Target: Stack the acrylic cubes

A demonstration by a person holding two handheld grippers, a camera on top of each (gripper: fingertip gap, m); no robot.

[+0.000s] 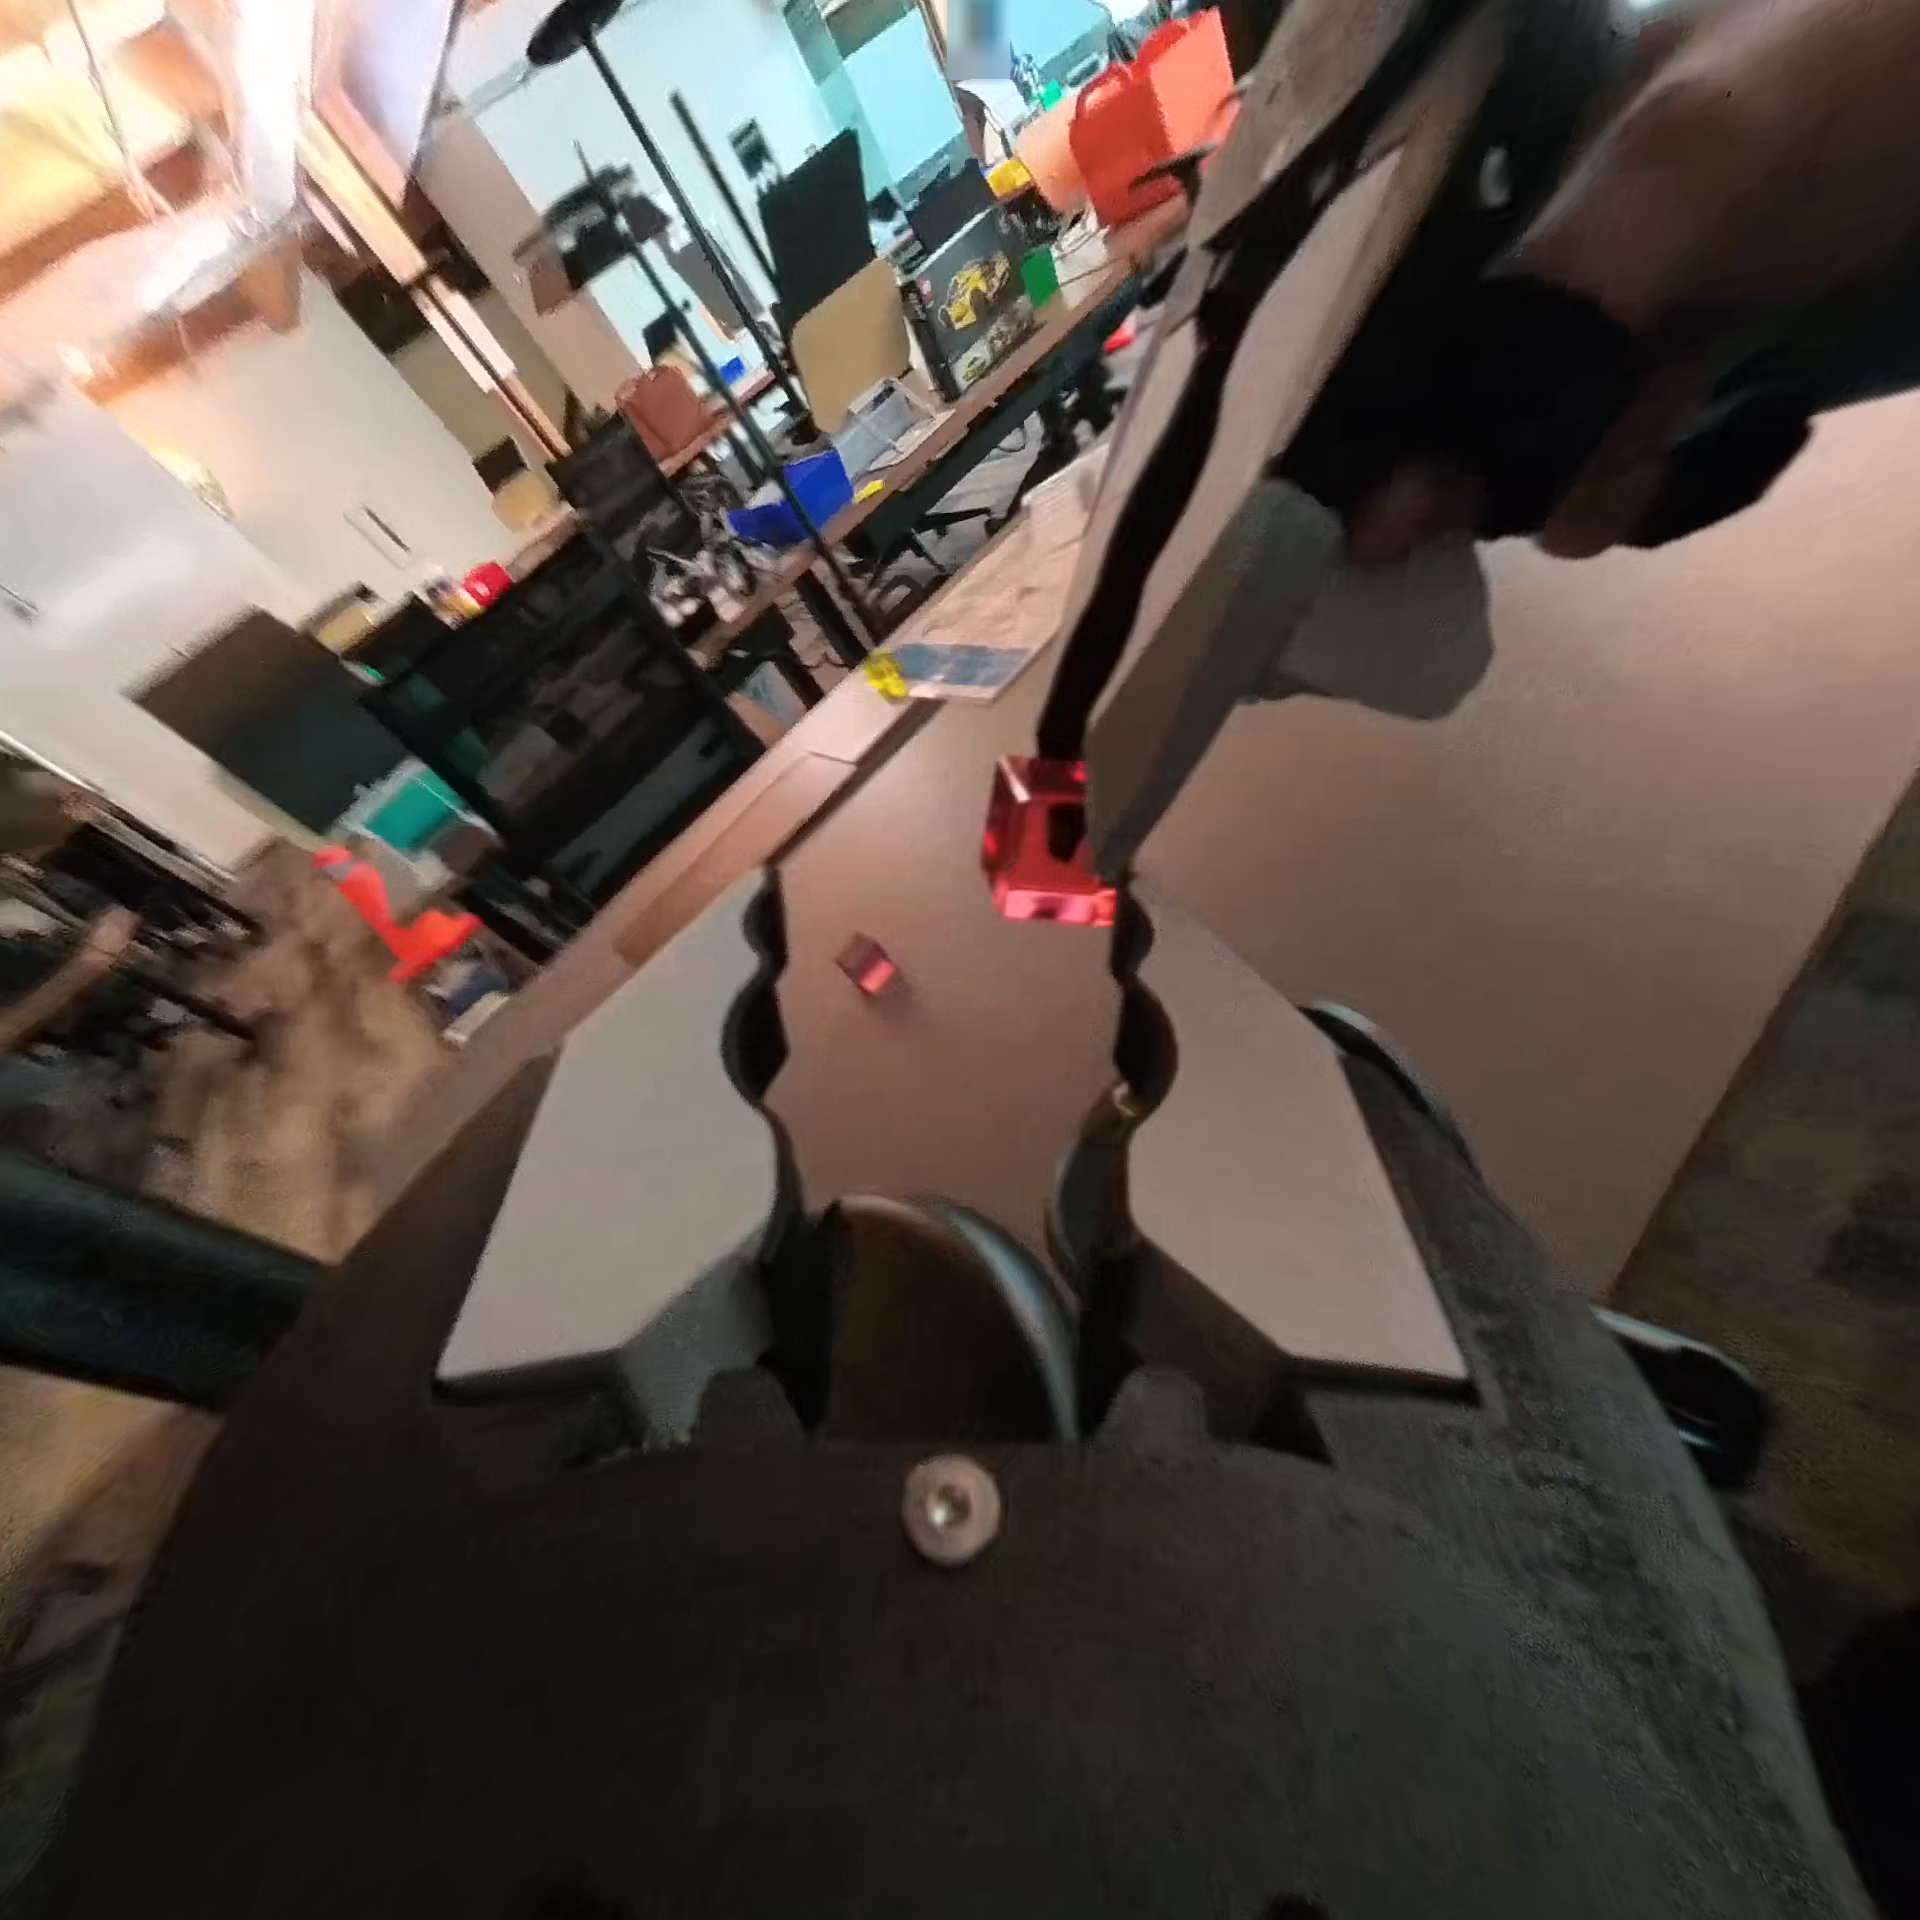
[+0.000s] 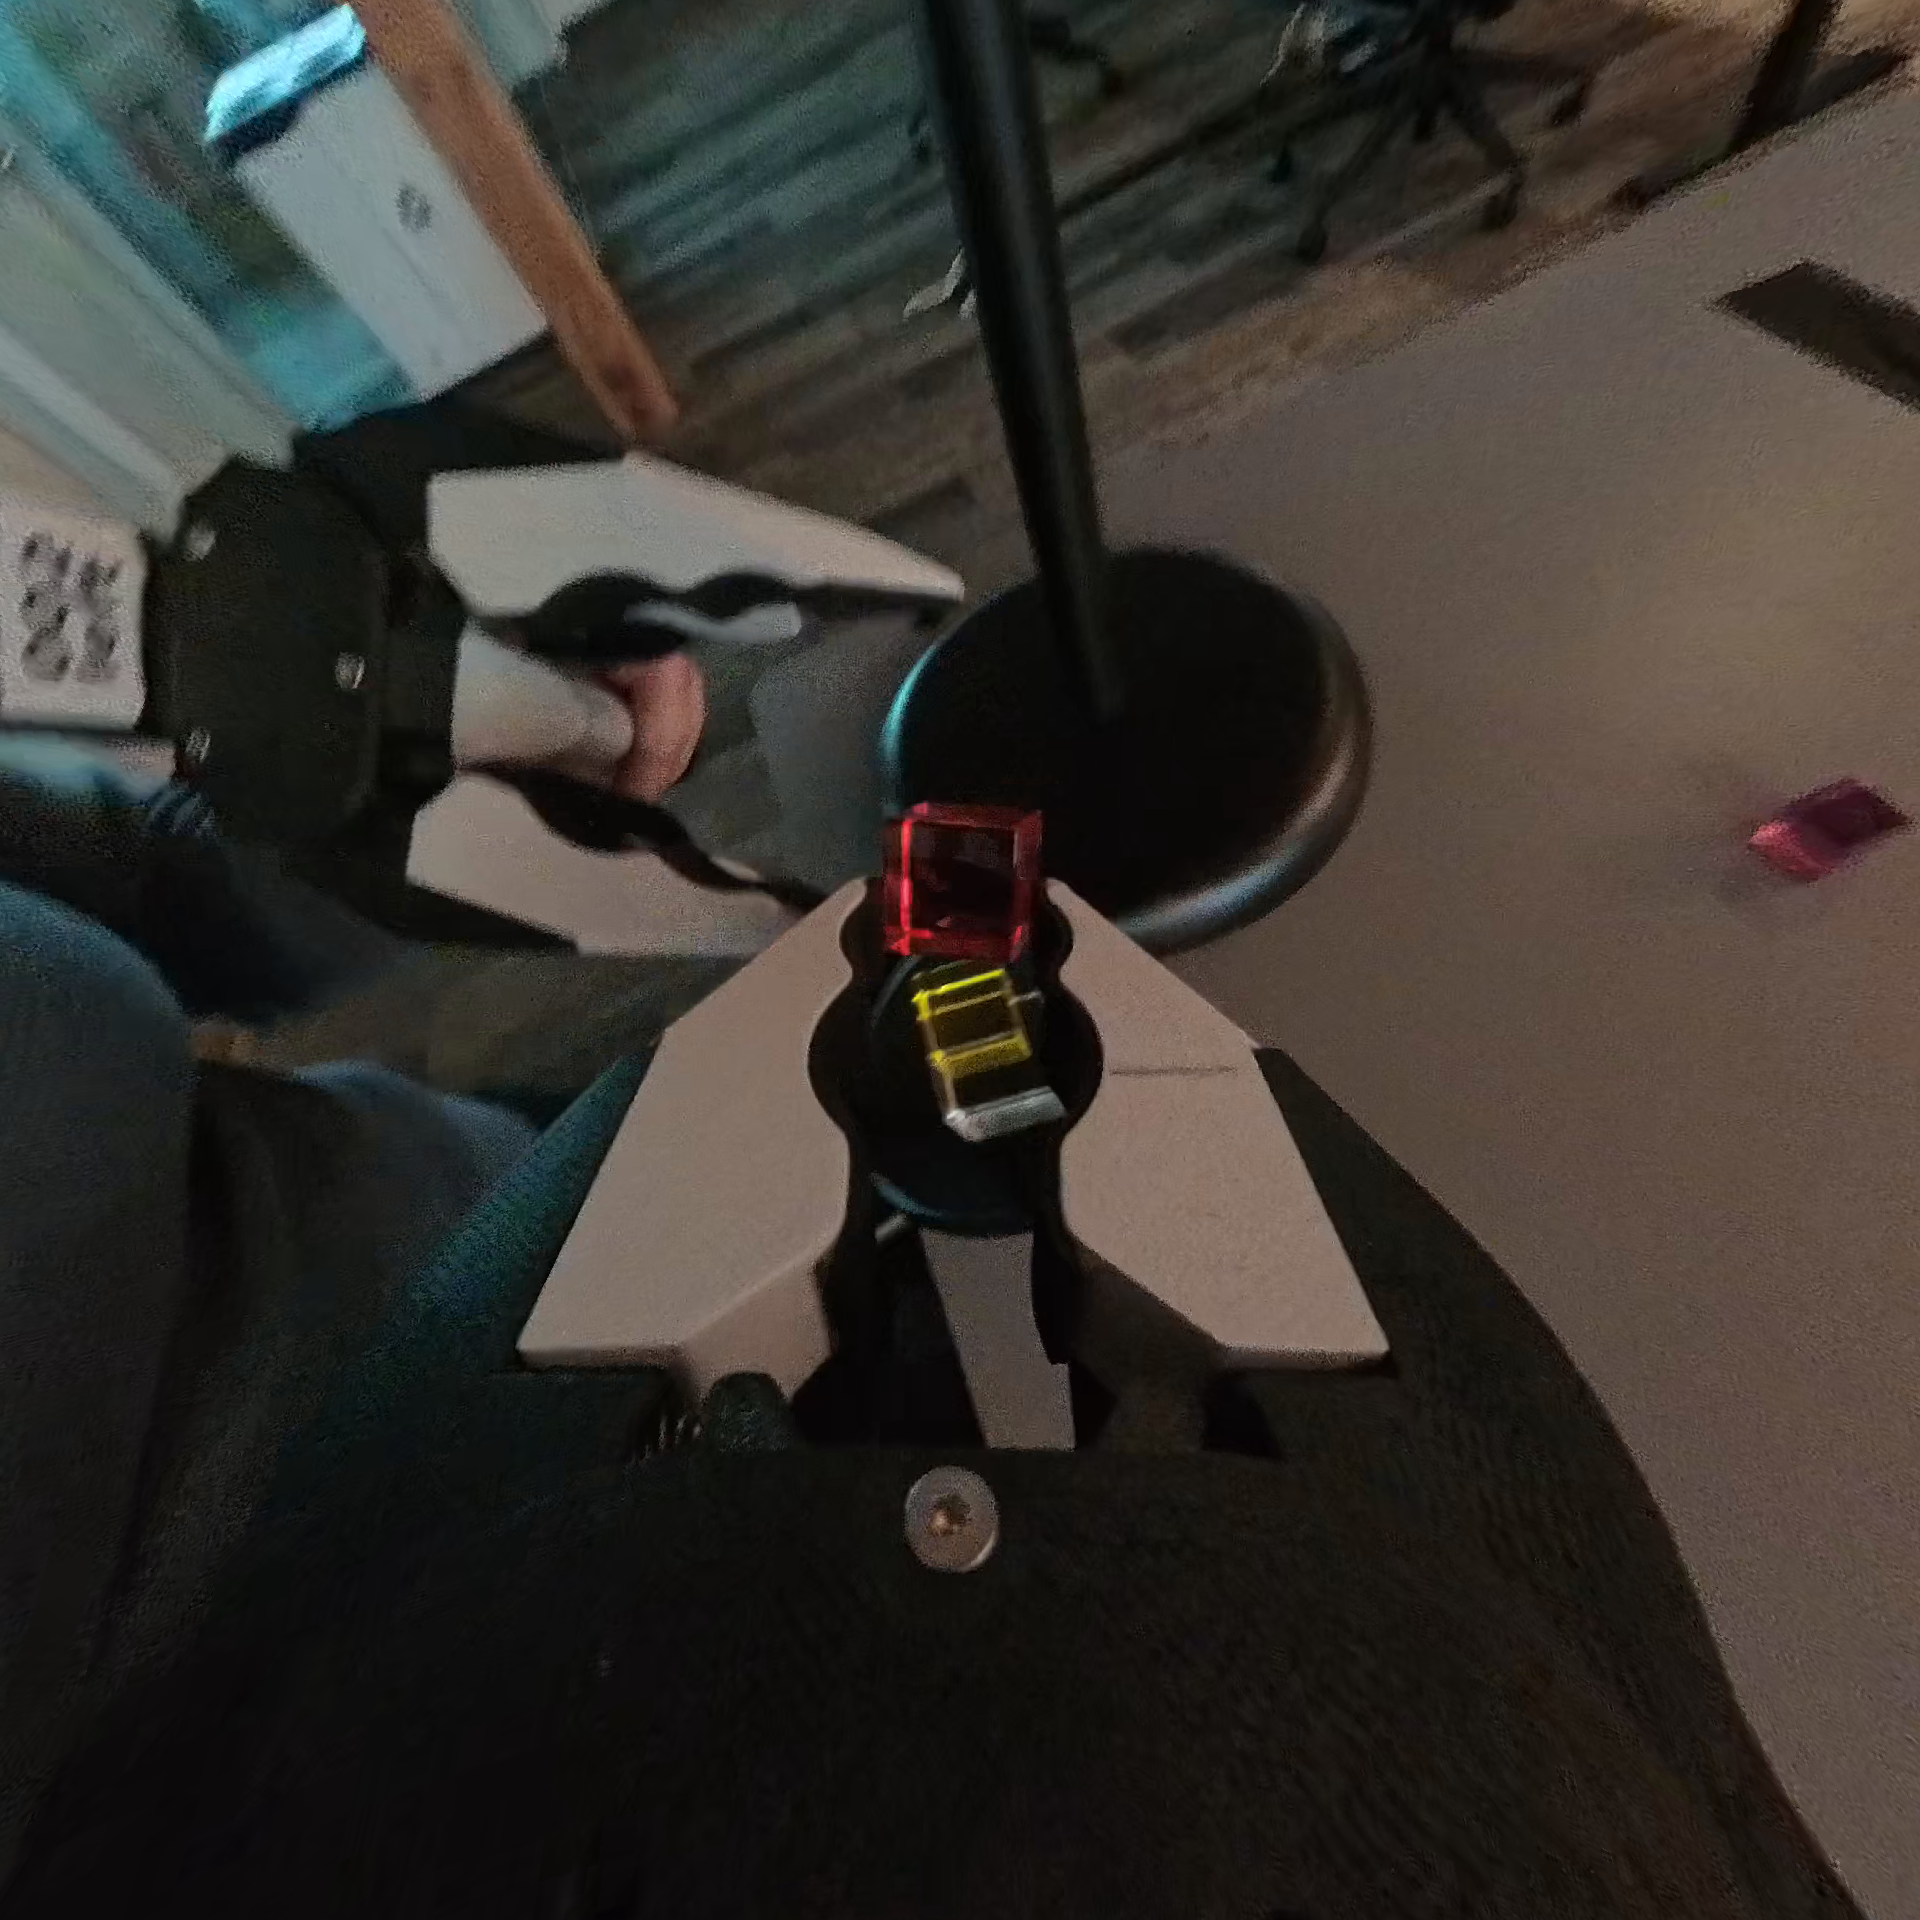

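Note:
My right gripper (image 2: 961,914) is shut on a clear red cube (image 2: 961,883) and holds it above the brown table (image 2: 1558,623). In the gap behind it show a yellow cube (image 2: 971,1023) and a clear piece (image 2: 1003,1112). In the left wrist view the right gripper (image 1: 1081,821) comes in from the upper right with the red cube (image 1: 1044,847) at its tips. My left gripper (image 1: 948,894) is open and empty, just below that cube. A small dark red cube (image 1: 868,964) lies on the table between its fingertips. It also shows in the right wrist view (image 2: 1823,831).
A black round stand base (image 2: 1195,727) with an upright pole (image 2: 1018,312) stands just beyond the red cube. A yellow cube (image 1: 883,675) and a blue sheet (image 1: 961,665) lie at the far table edge. Cluttered desks and shelves stand beyond.

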